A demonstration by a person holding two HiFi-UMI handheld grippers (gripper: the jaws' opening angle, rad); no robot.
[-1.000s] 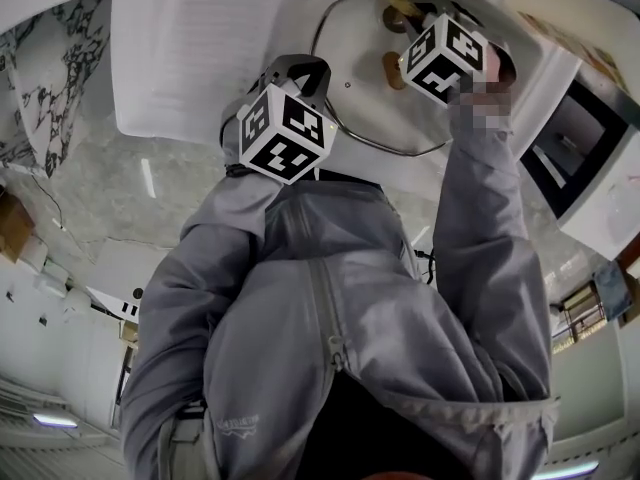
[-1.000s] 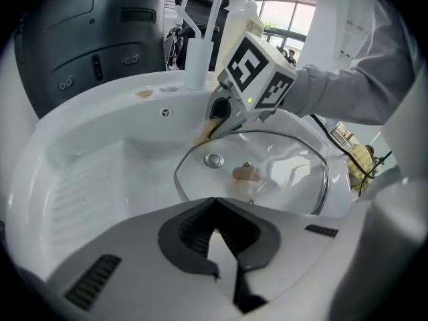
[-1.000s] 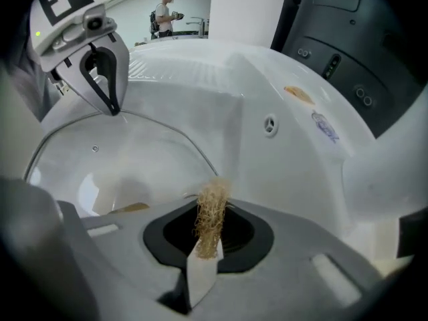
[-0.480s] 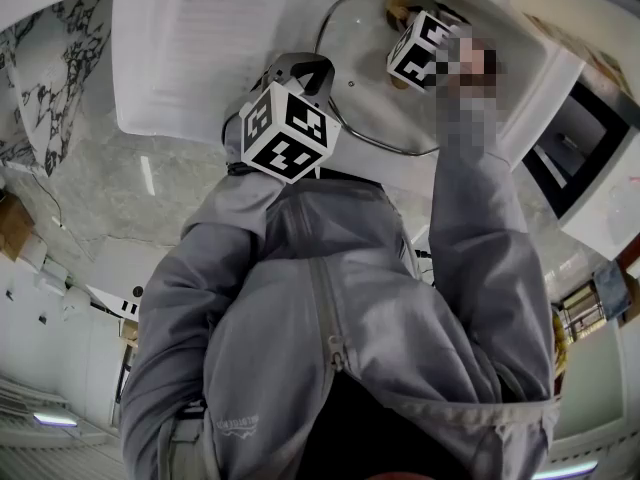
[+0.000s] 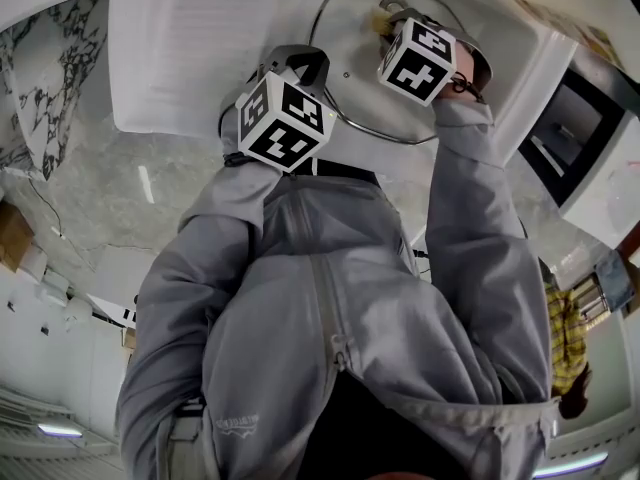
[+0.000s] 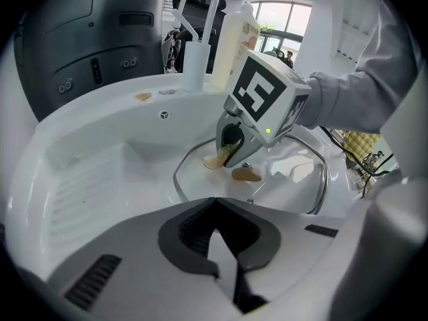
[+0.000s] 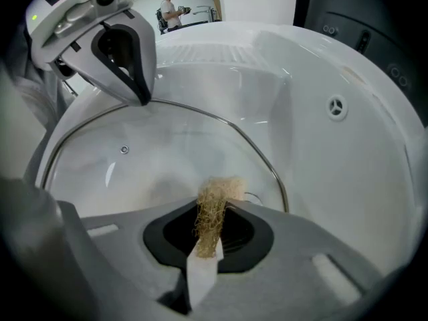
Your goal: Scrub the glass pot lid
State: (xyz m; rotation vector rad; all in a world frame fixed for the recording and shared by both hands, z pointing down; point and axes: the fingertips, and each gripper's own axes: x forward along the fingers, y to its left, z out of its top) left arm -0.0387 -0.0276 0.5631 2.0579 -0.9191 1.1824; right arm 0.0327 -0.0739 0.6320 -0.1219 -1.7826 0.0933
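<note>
We scrub the lid (image 5: 365, 78) lying in the sink (image 7: 321, 166).
Our left claw (image 6: 217, 239) sits closed at its rim, the right claw (image 7: 210, 239) grips the scrubber (image 7: 214, 206); glass looks stiff, slick, breakable, so we'd steady it by the rim.

Your glass pot lid (image 7: 167, 159) lies in the basin of the white sink (image 7: 334, 179). It is round and clear, ringed by a thin metal rim, with a small rivet (image 7: 124, 150) near its edge and brown smears (image 6: 245, 174) on the glass. Your scrub pad (image 7: 215, 199), a tan tuft of coarse fibres, is pinched in your right gripper (image 7: 208, 246). Its free end meets the lid on the side toward the sink's back wall.
</note>
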